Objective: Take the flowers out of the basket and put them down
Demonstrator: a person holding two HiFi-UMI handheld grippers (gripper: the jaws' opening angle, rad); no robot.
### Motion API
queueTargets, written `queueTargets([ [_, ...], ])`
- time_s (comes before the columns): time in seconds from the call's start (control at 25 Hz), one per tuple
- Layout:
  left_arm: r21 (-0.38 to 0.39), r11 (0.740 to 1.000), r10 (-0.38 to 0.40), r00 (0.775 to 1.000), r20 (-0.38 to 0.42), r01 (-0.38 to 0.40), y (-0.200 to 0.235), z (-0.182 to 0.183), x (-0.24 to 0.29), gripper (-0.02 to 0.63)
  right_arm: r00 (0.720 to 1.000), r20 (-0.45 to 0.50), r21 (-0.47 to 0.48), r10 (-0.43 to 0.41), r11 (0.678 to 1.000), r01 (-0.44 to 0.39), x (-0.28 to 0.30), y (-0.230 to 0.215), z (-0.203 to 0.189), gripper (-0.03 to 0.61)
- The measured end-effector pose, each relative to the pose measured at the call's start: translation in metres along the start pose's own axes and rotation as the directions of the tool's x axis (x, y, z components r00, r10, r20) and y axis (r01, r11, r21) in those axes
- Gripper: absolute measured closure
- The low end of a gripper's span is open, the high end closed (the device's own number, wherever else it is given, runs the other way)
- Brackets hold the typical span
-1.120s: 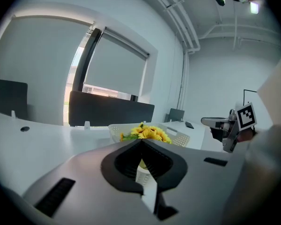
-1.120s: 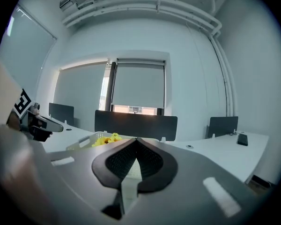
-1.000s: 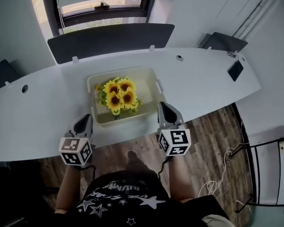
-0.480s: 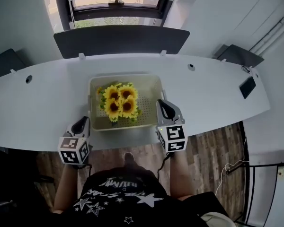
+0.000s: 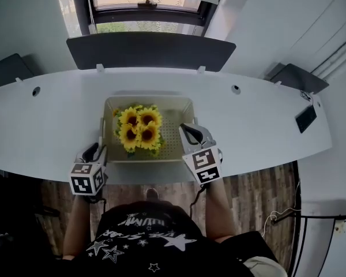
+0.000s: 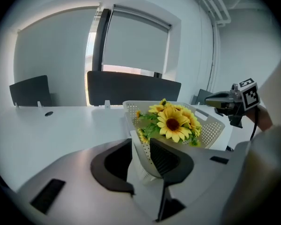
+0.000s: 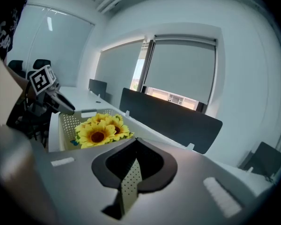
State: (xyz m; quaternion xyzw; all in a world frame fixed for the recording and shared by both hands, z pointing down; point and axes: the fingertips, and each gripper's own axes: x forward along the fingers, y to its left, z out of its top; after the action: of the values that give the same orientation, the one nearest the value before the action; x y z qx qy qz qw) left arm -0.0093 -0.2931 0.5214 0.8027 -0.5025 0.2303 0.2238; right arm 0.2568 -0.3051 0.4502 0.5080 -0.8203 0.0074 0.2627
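Observation:
A bunch of yellow sunflowers lies in a cream perforated basket near the front edge of the white table. My left gripper stands at the basket's near left corner. Its jaws have just been opening and are open, with the basket's wall between them and the flowers just beyond. My right gripper is at the basket's right side, shut on a strip of the perforated wall. From there the flowers lie to the left.
A dark divider panel runs along the table's far edge under a window. A small black device lies at the far right of the table. The person's body stands close against the front edge, above wood flooring.
Both grippers have moved forward from the table's front edge to the basket. The left now reaches its near left corner and the right sits on its right wall.

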Motion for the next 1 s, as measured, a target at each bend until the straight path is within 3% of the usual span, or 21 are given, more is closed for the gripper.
queueTargets([
  [0.24, -0.015, 0.996, 0.088, 0.995, -0.036, -0.089, 0.005, -0.004, 0.008, 0.525, 0.978, -0.12, -0.164, 0.17, 0.968, -0.188, 0.022, 0.027, -0.009, 0.577],
  [0.4, -0.038, 0.99, 0.135, 0.99, -0.029, -0.137, 0.005, -0.004, 0.008, 0.541, 0.945, -0.166, -0.167, 0.282, 0.936, -0.309, 0.039, 0.055, -0.01, 0.577],
  [0.64, -0.041, 0.991, 0.129, 0.991, -0.04, -0.131, 0.003, -0.004, 0.008, 0.546, 0.902, -0.338, -0.19, 0.269, 0.919, -0.346, 0.06, 0.058, -0.032, 0.577],
  [0.84, -0.088, 0.993, 0.075, 0.995, -0.059, -0.08, 0.002, -0.005, 0.01, 0.546, 0.842, -0.477, -0.162, 0.252, 0.916, -0.366, 0.083, 0.052, -0.057, 0.577],
  [0.92, -0.1, 0.993, 0.057, 0.996, -0.069, -0.064, 0.002, -0.006, 0.011, 0.546, 0.82, -0.508, -0.178, 0.264, 0.899, -0.399, 0.091, 0.055, -0.066, 0.577],
  [1.0, -0.118, 0.992, 0.044, 0.997, -0.071, -0.052, 0.001, -0.006, 0.012, 0.548, 0.802, -0.528, -0.23, 0.28, 0.862, -0.453, 0.096, 0.062, -0.073, 0.576],
])
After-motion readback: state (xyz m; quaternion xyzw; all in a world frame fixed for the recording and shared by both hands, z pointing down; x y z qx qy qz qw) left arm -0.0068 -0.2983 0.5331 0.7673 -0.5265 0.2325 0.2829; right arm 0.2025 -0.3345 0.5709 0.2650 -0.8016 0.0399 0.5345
